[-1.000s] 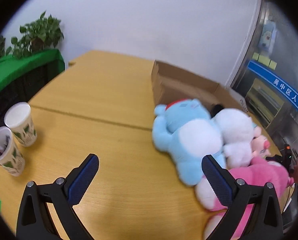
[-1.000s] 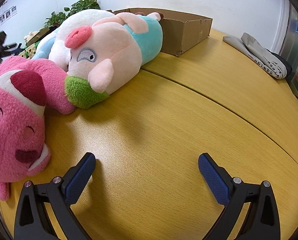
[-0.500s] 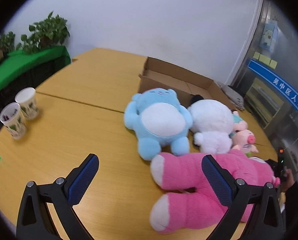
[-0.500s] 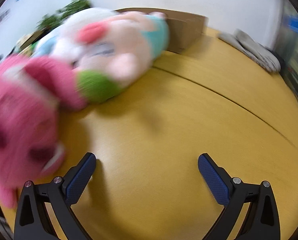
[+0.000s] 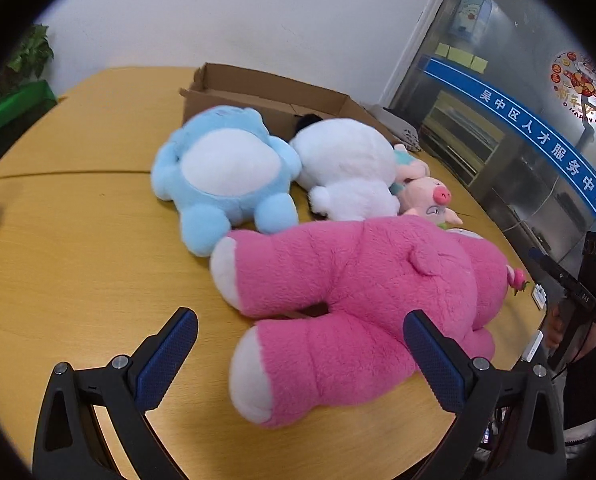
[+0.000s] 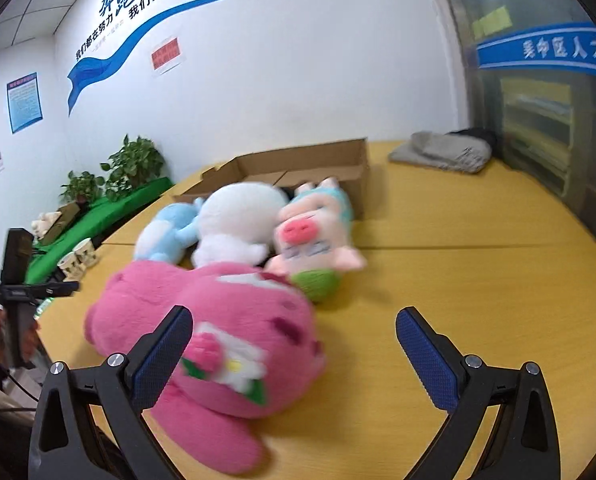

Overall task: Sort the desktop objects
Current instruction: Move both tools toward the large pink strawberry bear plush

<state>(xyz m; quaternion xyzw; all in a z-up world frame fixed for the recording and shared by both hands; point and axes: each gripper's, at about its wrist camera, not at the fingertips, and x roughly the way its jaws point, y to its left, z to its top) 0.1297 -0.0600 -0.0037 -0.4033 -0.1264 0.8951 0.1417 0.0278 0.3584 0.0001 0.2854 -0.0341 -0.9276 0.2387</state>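
1. The left gripper point(image 5: 298, 344) is held wide apart with nothing between its blue-padded fingers point(image 5: 169, 356); the legs of the pink plush bear point(image 5: 362, 292) are framed between them without being touched.
2. The right gripper point(image 6: 293, 344) is likewise spread wide and empty, its left finger seen in front of the bear's head (contact cannot be judged through the blur).
3. The bear is laid on the yellow wooden table point(image 5: 77, 240), whose top is crossed by a thin dark seam point(image 6: 478, 246).
4. Just behind the bear, a light blue plush point(image 5: 225, 176), a white plush point(image 5: 350, 168) and a small pig plush point(image 6: 314, 232) are bunched together, touching one another.
5. An open cardboard box point(image 5: 265, 96) is set directly behind the plush pile, against the blue and white toys.
6. Two paper cups point(image 6: 77, 258) are stood near the table's edge, well apart from the toys.
7. A folded grey cloth point(image 6: 442, 152) is left at the table's far end.
8. Farther off, potted plants point(image 6: 133, 164) are placed on a green-covered ledge point(image 6: 97, 220) beside a white wall point(image 6: 298, 60) marked with a blue ribbon graphic and Chinese lettering.
9. A glass partition point(image 5: 518, 100) bearing a blue band is seen along the other side of the room.
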